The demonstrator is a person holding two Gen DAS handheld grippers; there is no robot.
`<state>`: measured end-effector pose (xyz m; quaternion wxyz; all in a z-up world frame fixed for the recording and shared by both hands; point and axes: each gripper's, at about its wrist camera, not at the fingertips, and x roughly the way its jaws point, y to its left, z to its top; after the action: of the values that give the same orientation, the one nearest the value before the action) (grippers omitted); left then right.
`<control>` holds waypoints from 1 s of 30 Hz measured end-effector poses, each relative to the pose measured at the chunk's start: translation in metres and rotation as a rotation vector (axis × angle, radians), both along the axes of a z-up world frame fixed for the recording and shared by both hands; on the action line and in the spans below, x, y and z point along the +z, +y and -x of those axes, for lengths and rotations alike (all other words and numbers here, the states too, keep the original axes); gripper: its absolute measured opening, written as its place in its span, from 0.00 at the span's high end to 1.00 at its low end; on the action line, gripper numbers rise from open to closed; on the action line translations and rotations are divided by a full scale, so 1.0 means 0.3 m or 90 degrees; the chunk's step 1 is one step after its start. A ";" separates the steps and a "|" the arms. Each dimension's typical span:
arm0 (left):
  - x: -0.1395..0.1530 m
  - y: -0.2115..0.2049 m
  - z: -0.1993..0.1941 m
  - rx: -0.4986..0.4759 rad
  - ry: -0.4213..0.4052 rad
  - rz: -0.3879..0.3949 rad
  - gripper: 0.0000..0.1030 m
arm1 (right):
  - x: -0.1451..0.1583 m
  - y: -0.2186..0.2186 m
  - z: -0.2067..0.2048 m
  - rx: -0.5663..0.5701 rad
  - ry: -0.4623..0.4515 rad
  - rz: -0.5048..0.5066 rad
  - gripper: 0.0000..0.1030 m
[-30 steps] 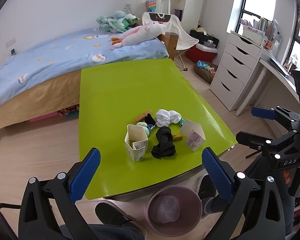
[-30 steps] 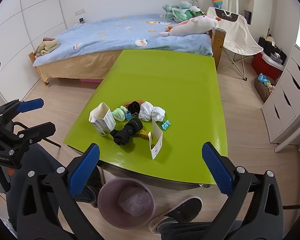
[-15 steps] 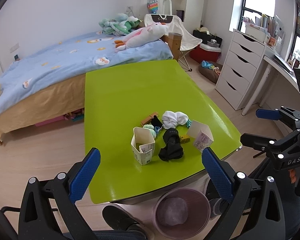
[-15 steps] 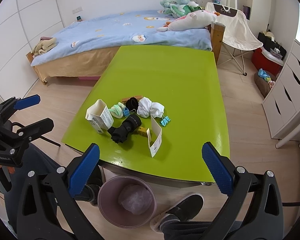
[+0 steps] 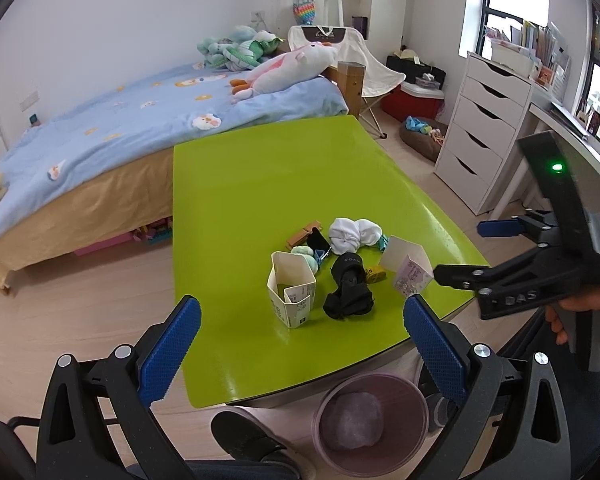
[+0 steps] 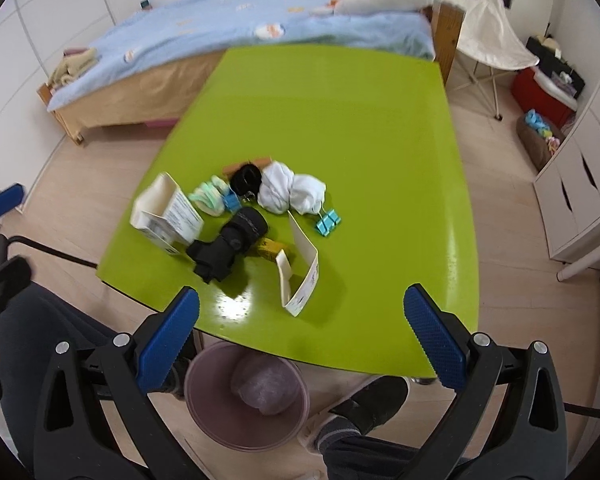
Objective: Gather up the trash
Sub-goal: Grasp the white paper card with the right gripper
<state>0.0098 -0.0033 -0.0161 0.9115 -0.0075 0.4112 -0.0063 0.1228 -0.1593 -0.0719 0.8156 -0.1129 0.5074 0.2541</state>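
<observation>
Fingers on the left gripper stand wide apart, nothing between them, hovering above the near edge of the green desk; right gripper has its fingers just as wide and just as empty, poised over the desk's front edge; in the left view the right gripper shows at the side with a hand on its handle and a green light lit on top. Trash sits in a cluster near the front of the desk; an open white carton stands upright on the left; a second carton lies tipped on the right; between them lies a black sock, with a small yellow piece just beside it; behind them a white sock ball, a pale green sock, a black roll, a wooden clip and blue binder clips, all close together. Down on the floor, a pink bin sits under the desk's front edge with a crumpled wad inside; a shoe shows just beside it. Behind the desk, a bed with a blue cover and plush toys; white drawers stand to the right.
</observation>
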 end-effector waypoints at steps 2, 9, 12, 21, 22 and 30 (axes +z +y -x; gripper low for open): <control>-0.005 0.005 0.000 0.000 0.003 0.005 0.06 | -0.039 0.018 -0.027 0.008 0.019 0.012 0.03; -0.024 0.012 0.003 0.003 0.016 0.008 0.06 | -0.116 0.050 -0.089 0.020 0.063 0.012 0.29; -0.031 0.017 -0.001 0.006 0.021 0.011 0.06 | -0.143 0.061 -0.103 0.026 0.085 0.012 0.49; -0.060 0.030 -0.037 0.011 0.037 0.027 0.06 | -0.143 0.049 -0.101 0.026 0.092 -0.010 0.94; -0.065 0.031 -0.045 0.011 0.039 0.029 0.06 | -0.136 0.045 -0.099 0.025 0.089 -0.014 0.95; -0.110 0.043 -0.121 0.013 0.062 0.033 0.06 | -0.071 0.003 -0.082 0.013 0.069 -0.038 0.95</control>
<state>0.0462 0.0096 -0.0491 0.8898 -0.0360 0.4548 -0.0073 0.1472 -0.1584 -0.0932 0.7871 -0.0799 0.5420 0.2832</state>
